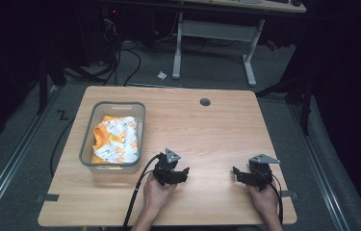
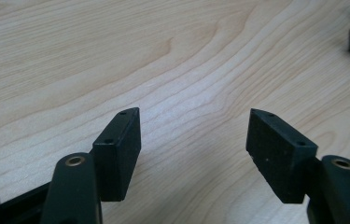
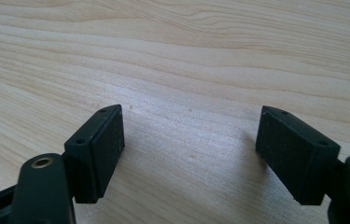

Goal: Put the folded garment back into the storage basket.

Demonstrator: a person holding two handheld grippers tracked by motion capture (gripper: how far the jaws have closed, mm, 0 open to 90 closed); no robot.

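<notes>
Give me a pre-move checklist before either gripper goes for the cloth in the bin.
1. Left gripper open, nothing between its fingers: ok.
2. Right gripper open, nothing between its fingers: ok.
3. Orange and white cloth lies inside the clear bin, reachable from above: ok.
4. Bin sits fully on the table, clear of the edges: ok.
5. Bare wood between the left gripper and the bin, nothing in the path: ok.
6. Whether the cloth is one piece or several bundled together: cannot tell.
</notes>
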